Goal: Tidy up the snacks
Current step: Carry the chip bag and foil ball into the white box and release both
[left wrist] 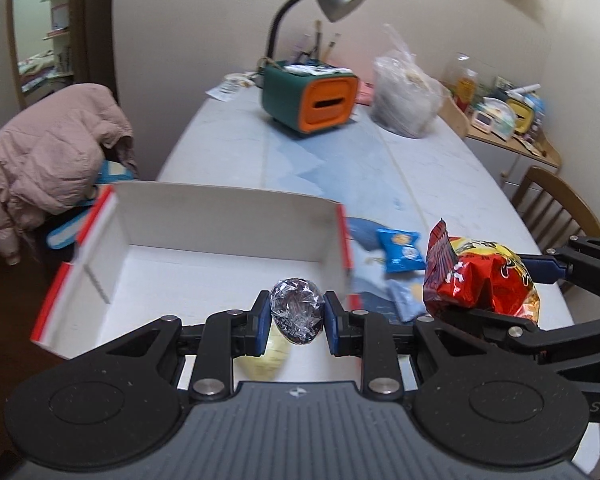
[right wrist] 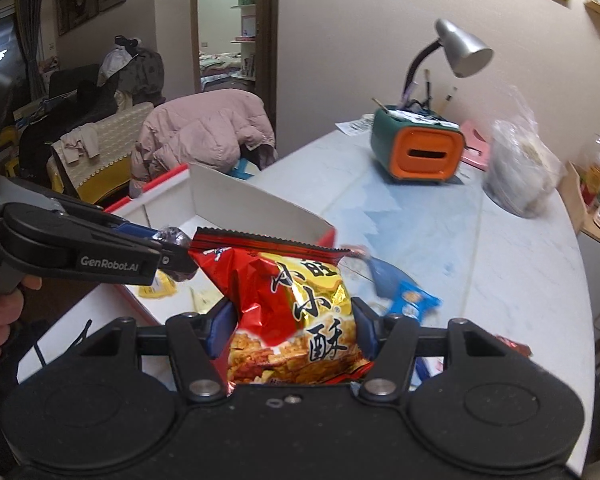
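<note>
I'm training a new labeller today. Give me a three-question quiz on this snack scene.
1. True or false: the left claw holds a foil-wrapped dark round snack over the white cardboard box with red edges.
2. What does the right claw grip?
A. small blue snack packet
B. red-and-gold crinkly snack bag
C. silver desk lamp
3. Fill in: a flat yellow packet lies inside the ____.

Key: 1 true; 2 B; 3 box.
</note>
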`<state>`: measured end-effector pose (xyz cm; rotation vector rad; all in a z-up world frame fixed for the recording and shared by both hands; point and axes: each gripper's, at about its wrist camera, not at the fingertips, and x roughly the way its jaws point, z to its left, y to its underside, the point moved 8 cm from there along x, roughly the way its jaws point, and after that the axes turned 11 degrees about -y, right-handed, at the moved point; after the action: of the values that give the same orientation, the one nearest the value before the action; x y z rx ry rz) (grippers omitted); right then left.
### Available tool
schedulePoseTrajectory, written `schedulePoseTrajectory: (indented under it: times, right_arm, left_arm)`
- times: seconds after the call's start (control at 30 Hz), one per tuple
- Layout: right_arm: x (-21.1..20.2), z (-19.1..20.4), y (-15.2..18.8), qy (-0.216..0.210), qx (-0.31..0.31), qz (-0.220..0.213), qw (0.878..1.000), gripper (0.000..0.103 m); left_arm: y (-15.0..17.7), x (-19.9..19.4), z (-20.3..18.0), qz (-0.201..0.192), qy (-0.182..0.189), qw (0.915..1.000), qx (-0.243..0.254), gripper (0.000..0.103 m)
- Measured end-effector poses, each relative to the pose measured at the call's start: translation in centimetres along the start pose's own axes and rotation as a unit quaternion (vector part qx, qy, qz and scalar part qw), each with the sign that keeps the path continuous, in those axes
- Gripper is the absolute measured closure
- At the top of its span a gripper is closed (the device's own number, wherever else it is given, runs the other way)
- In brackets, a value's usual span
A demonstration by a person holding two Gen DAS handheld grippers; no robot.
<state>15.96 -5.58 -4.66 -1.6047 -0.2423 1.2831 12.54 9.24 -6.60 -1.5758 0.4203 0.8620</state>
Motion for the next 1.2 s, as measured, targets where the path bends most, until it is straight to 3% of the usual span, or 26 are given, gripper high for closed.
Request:
schedulePoseTrajectory:
  times: [0.47, 0.57, 0.83, 1.2]
  right_arm:
    - [9.5, 3.7, -3.0, 0.007, -0.048, 0.037, 0.998, 0.044]
    - [11.4, 4.0, -3.2, 0.010, -0.062, 0.049, 0.997, 0.044]
    - [16.0, 3.4, -3.1, 0.020, -0.062, 0.085, 0.994, 0.044]
    - [18.5, 3.5, -1.6, 0.013, -0.063, 0.121, 0.991, 0.043]
  left_arm:
    - [-0.3, 5.0, 8.8, 0.032, -0.057, 0.9978, -0.007, 0.076]
    - [-0.4, 6.5, 9.9, 0.044, -0.055, 0.9975, -0.010, 0.076]
    - [0.0, 9.6, 10.4, 0.067, -0.061, 0.9958, 0.010, 0.076]
    - [1.6, 12.4, 9.7, 0.109, -0.064, 0.9910, 0.043, 0.076]
